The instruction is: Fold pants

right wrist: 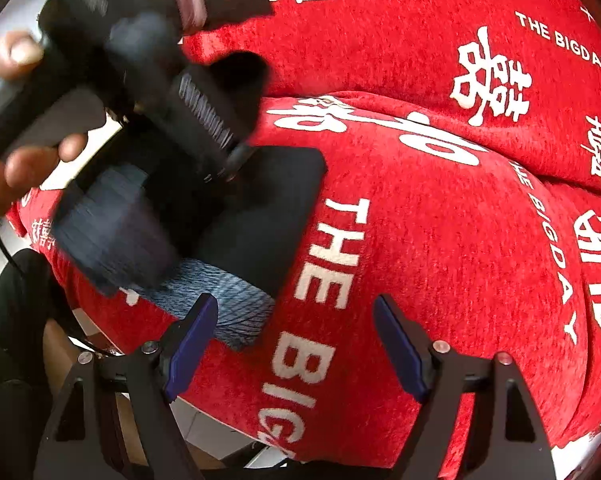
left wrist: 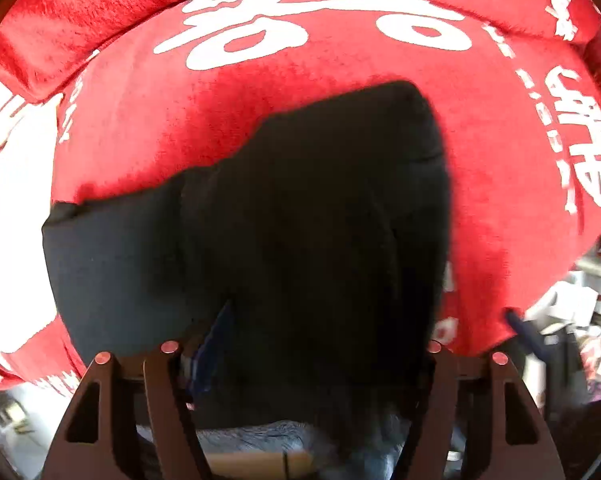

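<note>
The black pants (left wrist: 284, 216) lie folded in a thick bundle on a red cushion (left wrist: 148, 128) printed with white characters. In the left wrist view the bundle fills the space between my left gripper's wide-apart jaws (left wrist: 300, 348) and hides the fingertips, so I cannot see whether they press on the cloth. In the right wrist view the folded pants (right wrist: 276, 208) sit left of centre, with the left gripper body (right wrist: 140, 92) and a hand over them. My right gripper (right wrist: 292, 344) is open and empty above the red cushion (right wrist: 440, 240), right of the pants.
A blue-grey knitted piece (right wrist: 228, 300) lies under the pants' near edge. More red printed cushions (right wrist: 440, 32) stand behind. The cushion's front edge drops to a pale floor (right wrist: 204, 428). Cluttered shelves (left wrist: 580, 300) show at the right.
</note>
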Tool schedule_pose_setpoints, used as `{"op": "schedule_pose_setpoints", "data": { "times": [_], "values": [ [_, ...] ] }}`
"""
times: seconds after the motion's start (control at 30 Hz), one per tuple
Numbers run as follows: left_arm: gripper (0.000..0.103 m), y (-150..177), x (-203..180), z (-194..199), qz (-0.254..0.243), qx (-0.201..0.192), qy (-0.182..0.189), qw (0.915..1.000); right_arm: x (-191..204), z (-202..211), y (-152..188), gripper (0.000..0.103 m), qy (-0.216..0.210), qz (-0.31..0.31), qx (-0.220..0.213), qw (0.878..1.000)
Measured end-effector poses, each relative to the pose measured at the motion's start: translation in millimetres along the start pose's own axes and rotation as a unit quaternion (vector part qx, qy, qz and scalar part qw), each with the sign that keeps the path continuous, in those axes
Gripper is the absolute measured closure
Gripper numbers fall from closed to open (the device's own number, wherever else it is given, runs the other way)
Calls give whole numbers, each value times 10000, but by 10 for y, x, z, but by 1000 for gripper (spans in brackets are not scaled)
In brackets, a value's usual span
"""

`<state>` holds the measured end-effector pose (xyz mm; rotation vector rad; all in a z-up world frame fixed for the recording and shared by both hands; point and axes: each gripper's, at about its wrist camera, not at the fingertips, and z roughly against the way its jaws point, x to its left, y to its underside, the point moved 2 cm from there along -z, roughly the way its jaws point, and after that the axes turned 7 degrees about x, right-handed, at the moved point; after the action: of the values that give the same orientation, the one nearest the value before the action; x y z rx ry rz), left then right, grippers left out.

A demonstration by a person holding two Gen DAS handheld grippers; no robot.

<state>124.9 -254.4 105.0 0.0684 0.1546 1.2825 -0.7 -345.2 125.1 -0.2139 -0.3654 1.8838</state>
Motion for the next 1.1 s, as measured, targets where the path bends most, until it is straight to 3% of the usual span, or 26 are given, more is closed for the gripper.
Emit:
{"op": "schedule_pose_setpoints", "data": {
  "times": [0.03,0.13,0.2,0.23,0.3,0.33,0.4,0.53,0.67,0.77,0.8,0.83,0.87,0.97,1.1],
  "values": [
    [34,31,-33,101,-62,-84,-27,9999,29,17,-2,20,6,17,-14,10000],
    [34,160,-105,413,-411,-420,600,9965,88,55,11,20,114,77,-3,9999],
    [34,175,30,573,-607,-676,809,9926,100,98,36,20,224,76,14,9997],
    [28,226,142,679,-745,-942,848,9891,91,121,53,20,221,40,17,9997],
    [6,408,207,811,-837,-1372,707,9845,65,189,104,19,67,-78,-25,9999],
    [5,512,322,835,-823,-1708,511,9805,50,216,122,19,-41,-128,-59,9999],
    [5,540,574,684,-814,-1989,149,9765,28,265,144,18,-301,-231,-141,9992],
    [5,667,913,302,-364,-1893,-135,9811,49,281,120,17,-640,-447,-161,9968],
    [5,690,1297,-179,325,-1673,128,9853,182,68,-15,17,-808,-751,138,9938],
    [5,660,1342,-317,390,-1892,173,9810,294,-162,-114,17,-662,-1017,414,9917],
    [5,660,1329,-314,346,-1922,138,9806,314,-217,-146,24,-742,-1124,484,9897],
    [5,669,1312,-283,292,-1933,107,9806,335,-242,-175,39,-920,-1192,520,9872],
    [5,679,1317,-244,268,-1984,107,9797,363,-239,-225,67,-1092,-1268,551,9844],
    [5,694,1399,-156,362,-2156,252,9755,304,-153,-290,76,-1062,-1506,374,9822],
    [2,650,1597,-431,664,-1750,553,9808,5,-435,-112,76,-1552,-2282,596,9593]
  ]
}}
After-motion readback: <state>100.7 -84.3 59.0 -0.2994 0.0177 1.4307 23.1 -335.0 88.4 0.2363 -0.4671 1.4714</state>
